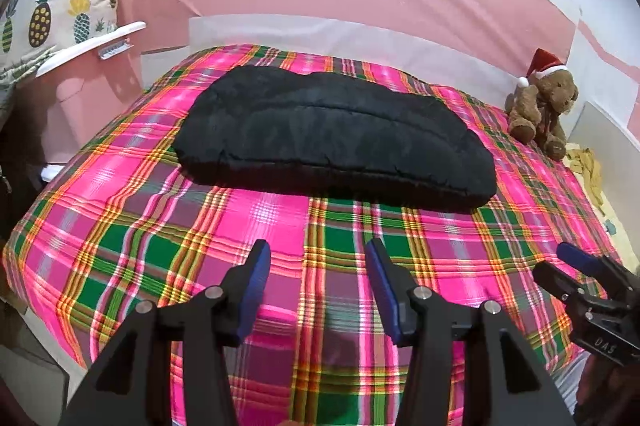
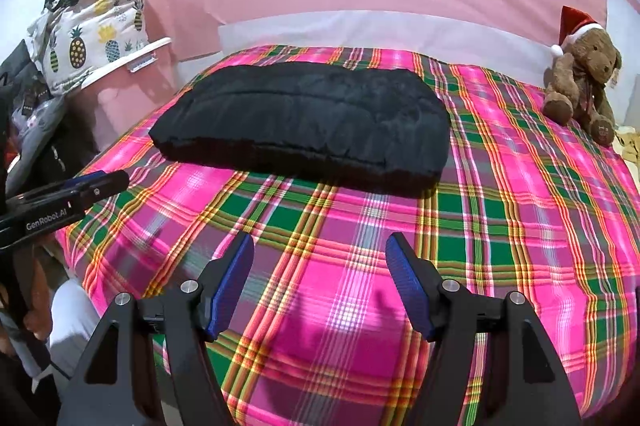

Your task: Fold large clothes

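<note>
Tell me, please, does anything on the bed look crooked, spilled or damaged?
Nothing stands out. The black garment lies folded in a neat, flat bundle on the plaid bedcover, and the teddy bear sits upright at the far corner.

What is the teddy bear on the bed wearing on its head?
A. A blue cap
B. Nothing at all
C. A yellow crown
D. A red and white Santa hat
D. The teddy bear sits at the far right corner of the bed, and a red hat with a white brim and pompom is on its head.
</note>
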Demonstrator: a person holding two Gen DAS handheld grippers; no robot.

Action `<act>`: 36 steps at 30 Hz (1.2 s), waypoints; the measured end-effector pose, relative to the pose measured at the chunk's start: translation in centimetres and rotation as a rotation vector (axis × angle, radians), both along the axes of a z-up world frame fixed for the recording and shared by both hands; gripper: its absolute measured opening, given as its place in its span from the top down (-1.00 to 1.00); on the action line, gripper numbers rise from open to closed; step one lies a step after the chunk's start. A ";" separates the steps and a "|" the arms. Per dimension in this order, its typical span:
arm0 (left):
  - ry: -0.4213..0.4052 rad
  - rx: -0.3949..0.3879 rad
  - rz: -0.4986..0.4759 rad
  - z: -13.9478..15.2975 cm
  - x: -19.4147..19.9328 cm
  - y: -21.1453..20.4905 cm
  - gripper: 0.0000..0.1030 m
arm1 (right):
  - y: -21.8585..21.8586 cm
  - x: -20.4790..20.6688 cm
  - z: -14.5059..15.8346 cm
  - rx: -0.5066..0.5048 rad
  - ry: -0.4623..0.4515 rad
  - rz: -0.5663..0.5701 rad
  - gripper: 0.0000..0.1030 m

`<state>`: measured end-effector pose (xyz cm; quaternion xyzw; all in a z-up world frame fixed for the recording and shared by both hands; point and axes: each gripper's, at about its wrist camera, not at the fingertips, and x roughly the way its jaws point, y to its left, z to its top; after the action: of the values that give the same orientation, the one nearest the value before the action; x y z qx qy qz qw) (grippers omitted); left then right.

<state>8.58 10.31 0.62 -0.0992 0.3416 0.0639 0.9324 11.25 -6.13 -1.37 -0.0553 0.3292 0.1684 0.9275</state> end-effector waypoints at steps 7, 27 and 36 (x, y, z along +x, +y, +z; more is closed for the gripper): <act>0.016 0.009 0.005 -0.5 -0.1 -0.1 0.00 | 0.0 -0.1 -0.1 -0.006 0.000 -0.010 -0.33; 0.028 0.026 -0.009 -0.8 0.1 -0.8 0.01 | 0.4 0.0 -0.5 -0.012 0.011 -0.013 -0.33; 0.027 0.025 -0.020 -0.9 0.1 -1.0 0.00 | 0.4 0.2 -0.7 -0.011 0.016 -0.015 -0.33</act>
<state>8.70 9.26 -0.32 -0.0832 0.3541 0.0602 0.9295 11.41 -5.69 -2.11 -0.0565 0.3379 0.1599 0.9258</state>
